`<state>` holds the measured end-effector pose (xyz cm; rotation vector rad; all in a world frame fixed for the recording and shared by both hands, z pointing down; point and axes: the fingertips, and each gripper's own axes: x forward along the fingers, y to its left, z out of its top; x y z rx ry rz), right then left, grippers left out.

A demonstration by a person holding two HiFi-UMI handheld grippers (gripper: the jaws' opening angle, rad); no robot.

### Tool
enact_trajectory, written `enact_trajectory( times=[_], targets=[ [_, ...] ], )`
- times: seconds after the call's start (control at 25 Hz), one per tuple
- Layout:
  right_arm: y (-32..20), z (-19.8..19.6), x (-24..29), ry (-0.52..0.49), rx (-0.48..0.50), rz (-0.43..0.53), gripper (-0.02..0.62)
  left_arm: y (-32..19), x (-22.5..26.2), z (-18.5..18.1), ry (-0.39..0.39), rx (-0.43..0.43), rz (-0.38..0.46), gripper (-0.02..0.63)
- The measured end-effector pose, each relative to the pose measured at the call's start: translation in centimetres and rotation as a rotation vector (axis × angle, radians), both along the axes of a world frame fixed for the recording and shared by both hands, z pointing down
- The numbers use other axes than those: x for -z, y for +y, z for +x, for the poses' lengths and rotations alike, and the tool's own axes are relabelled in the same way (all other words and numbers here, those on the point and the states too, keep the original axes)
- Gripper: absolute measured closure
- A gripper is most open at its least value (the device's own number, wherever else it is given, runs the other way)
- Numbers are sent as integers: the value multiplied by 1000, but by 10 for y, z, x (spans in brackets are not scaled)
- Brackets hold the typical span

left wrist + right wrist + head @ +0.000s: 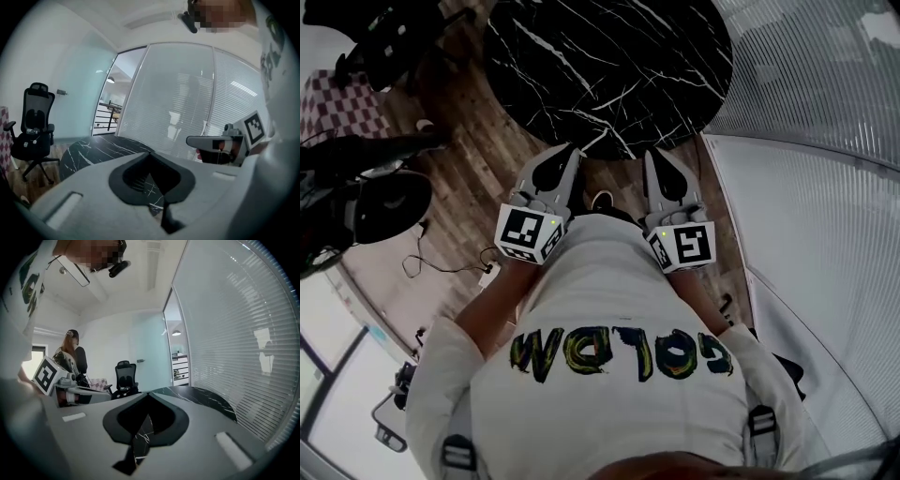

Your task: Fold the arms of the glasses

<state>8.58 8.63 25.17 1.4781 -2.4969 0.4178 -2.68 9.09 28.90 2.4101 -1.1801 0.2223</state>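
No glasses show in any view. I hold both grippers close to my chest, pointing at a round black marble table (609, 56) whose top looks bare. My left gripper (575, 150) is shut, jaw tips touching, nothing between them; in its own view the gripper (150, 153) frames a strip of the table (93, 150). My right gripper (654, 155) is likewise shut and holds nothing. In its own view the right gripper (149, 394) points over the table (206, 397). Each gripper is visible from the other's camera, side by side.
A glass wall with blinds (825, 94) runs along the right. A black office chair (33, 136) stands left of the table on the wood floor, also seen as the chair (125, 376). Another person (70, 352) stands behind. Cables (441, 262) lie on the floor.
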Motion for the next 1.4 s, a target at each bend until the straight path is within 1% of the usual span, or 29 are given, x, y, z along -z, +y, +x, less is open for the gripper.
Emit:
enact_trajectory(
  times=[0.2,0.36,0.44,0.56,0.72,0.88,1.0,1.16,1.28,1.4],
  targets=[
    [-37,-28,-2,19,-2,-6,594,-41,2,-12,30,-34,-2,604],
    [-54,-39,-5,27,-33,-13,594,-61,2,-17,38,-71,0,604],
    [-59,-41,-9,50,-35,-14,594,-69,-3,-18,37,-85,-14,604],
    [-61,-39,-13,75,-30,-28,592,-76,-11,-17,32,-93,-57,604],
    [-68,-25,-20,74,-44,-48,592,-85,-26,-10,25,-95,-114,604],
    [-72,-9,-33,65,-61,-96,594,-84,-47,-4,35,-106,-210,604],
    [-76,-2,-49,84,-51,-136,592,-85,-65,-4,30,-97,-263,603],
    [-85,2,-76,161,-2,-164,592,-87,-103,-11,-14,-75,-358,603],
    [-92,6,-97,181,2,-201,592,-83,-135,-18,-65,-69,-424,603],
    [-98,9,-124,189,22,-226,591,-77,-163,-21,-93,-65,-461,603]
  ],
)
